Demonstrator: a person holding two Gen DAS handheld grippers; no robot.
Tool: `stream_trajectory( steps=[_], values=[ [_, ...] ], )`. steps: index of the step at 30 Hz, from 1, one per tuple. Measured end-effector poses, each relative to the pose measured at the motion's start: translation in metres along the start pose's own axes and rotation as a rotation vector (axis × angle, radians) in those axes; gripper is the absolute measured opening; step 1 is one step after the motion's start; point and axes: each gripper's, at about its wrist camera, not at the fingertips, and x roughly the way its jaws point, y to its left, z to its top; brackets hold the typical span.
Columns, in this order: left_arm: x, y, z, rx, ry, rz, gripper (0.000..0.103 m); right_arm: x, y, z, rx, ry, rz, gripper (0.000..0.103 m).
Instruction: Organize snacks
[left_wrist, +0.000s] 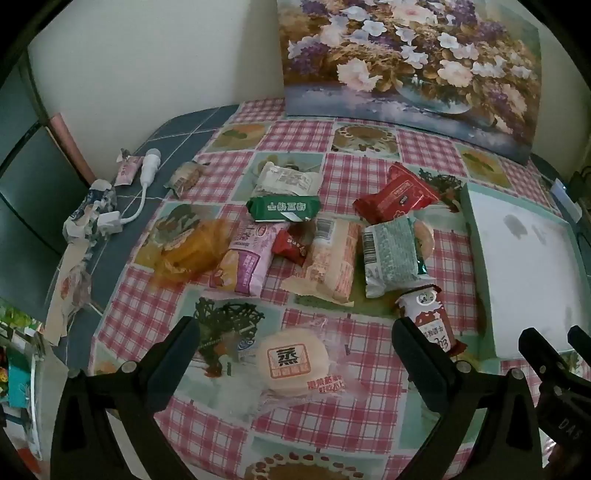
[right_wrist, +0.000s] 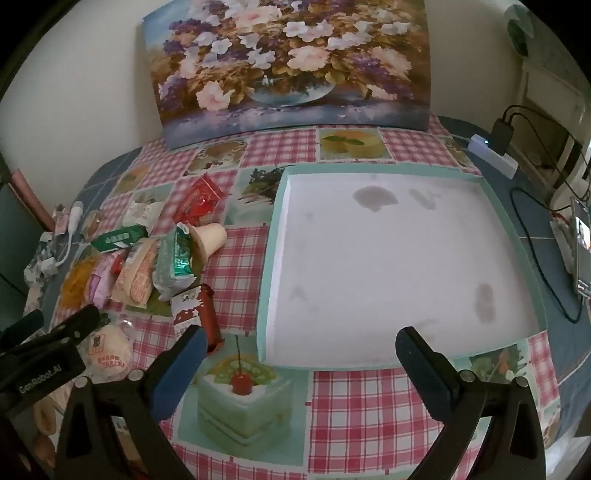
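Tray: a shallow mint-rimmed tray (right_wrist: 532, 266) was seen lying flat on the surface (right_wrist: 354, 406), its white floor marked by a few dark stains; nothing was held in it.
Snacks: a loose heap of wrapped snacks (left_wrist: 332, 254) was spread on the checked cloth just left of the tray, none of it inside.
Heap contents: a green bar (left_wrist: 282, 208), a red packet (left_wrist: 397, 194), a green-and-silver pouch (left_wrist: 391, 254), a pink-and-purple bag (left_wrist: 245, 264) and an orange wrapper (left_wrist: 192, 253) were made out.
Round cake: a pale cake in clear wrap (left_wrist: 293, 360) was found apart from the heap, between the fingers of the left claw.
Red-and-white packet: it (left_wrist: 430, 314) was seen near the tray's left rim.
Left claw: the left claw (left_wrist: 295, 345) was held wide apart above the round cake, nothing gripped.
Right claw: the right claw (right_wrist: 301, 349) was spread open over the tray's near rim, nothing gripped.
Backdrop: a flower painting (right_wrist: 288, 62) was propped against the wall.
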Motion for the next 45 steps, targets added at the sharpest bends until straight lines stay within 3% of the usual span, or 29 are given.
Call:
stream_trajectory(
  steps=[45],
  values=[
    [0.0017, -0.0023, -0.0008, 0.016, 0.003, 0.010, 0.103, 0.0028, 0.0036, -0.0003, -0.009, 0.005, -0.016, 0.103]
  ],
)
